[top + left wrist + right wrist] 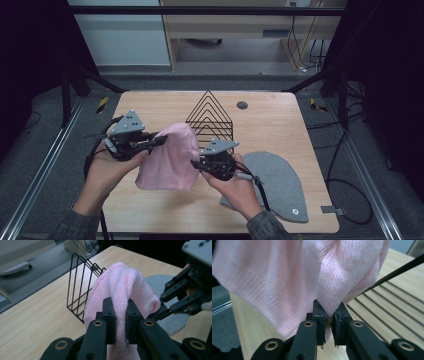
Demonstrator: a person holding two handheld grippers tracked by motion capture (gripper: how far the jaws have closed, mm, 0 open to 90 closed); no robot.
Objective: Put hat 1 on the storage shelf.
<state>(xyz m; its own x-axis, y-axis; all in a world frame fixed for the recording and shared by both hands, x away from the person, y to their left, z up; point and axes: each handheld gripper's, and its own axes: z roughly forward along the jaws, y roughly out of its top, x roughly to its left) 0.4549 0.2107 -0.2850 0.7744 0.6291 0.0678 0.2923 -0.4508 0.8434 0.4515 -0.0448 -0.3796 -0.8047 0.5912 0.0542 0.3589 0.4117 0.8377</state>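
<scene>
Soft pink knitted hat (167, 157) held up between my two tools.
My left hand-held gripper (159, 140) and right hand-held gripper (196, 163) each pinch opposite edges; it hangs above the worktop (150, 107).

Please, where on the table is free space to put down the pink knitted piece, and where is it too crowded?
Bare wood lies along the table's far-left part, left of the black wire rack, and along the far-right edge behind the grey felt mat. The middle is crowded: the left gripper and right gripper hold the pink knit there, close to the rack.
</scene>
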